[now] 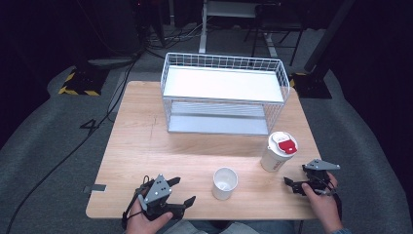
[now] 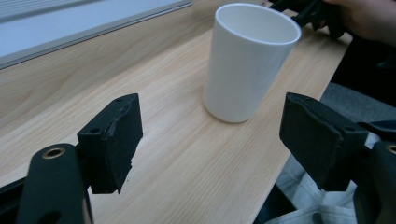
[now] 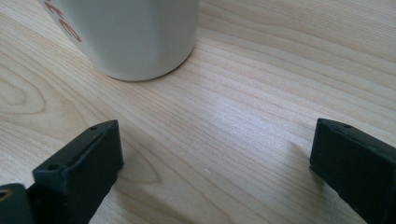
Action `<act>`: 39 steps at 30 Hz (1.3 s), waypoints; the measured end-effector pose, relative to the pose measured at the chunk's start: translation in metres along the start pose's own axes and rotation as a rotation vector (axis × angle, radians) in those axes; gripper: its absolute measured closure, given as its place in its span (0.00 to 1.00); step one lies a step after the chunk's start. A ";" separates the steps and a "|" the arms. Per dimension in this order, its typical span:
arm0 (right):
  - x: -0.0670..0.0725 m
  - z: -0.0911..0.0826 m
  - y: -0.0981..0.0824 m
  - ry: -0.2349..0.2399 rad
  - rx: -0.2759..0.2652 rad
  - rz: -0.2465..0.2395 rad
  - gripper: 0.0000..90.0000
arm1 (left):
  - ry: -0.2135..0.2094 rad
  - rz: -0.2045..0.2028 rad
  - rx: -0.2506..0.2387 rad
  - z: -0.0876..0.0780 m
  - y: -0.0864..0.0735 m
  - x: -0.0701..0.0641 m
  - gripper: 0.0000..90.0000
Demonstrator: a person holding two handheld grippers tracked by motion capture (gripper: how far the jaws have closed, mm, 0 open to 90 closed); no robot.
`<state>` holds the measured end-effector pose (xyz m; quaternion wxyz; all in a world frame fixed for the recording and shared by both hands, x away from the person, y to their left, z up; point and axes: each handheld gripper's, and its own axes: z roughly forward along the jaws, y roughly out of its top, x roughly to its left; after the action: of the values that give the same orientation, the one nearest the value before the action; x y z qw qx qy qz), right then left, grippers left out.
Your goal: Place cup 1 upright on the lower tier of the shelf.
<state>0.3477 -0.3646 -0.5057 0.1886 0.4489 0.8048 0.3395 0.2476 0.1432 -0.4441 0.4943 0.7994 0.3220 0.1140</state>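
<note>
At the lower left of the high view, the left gripper (image 1: 184,190) lies low over the near edge of the wooden worktop (image 1: 146,146). Its fingers (image 2: 114,140) stand wide apart with nothing between them. In the left gripper view the white cup (image 2: 250,60) stands upright and empty at the upper middle of the frame, a little to the right of the line between the fingers.

I judge that the step in hand is to bring this gripper to the cup. To do it well, first turn the hand until the cup sits in the centre of the gap. Then advance level, so that one finger passes on each side of the wall. Close below the rim, around the middle of the body, and gently, because the cup looks light and may tip or slide.

At the lower right of the high view, the right gripper (image 1: 296,174) is also open. Its fingers (image 3: 79,168) rest near the base of the paper cup with a red and white lid (image 1: 278,152), but do not touch it. It should wait there, clear of the left hand's path.

At the upper centre, the white wire rack (image 1: 221,92) stands well apart from both cups.
</note>
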 end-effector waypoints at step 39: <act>0.000 0.000 0.000 -0.001 0.000 0.000 0.03 | 0.005 0.045 -0.030 0.082 0.009 -0.036 0.18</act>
<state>0.3476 -0.3646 -0.5057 0.1889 0.4489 0.8048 0.3393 0.2648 0.0590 -0.4719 0.5028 0.7985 0.3036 0.1320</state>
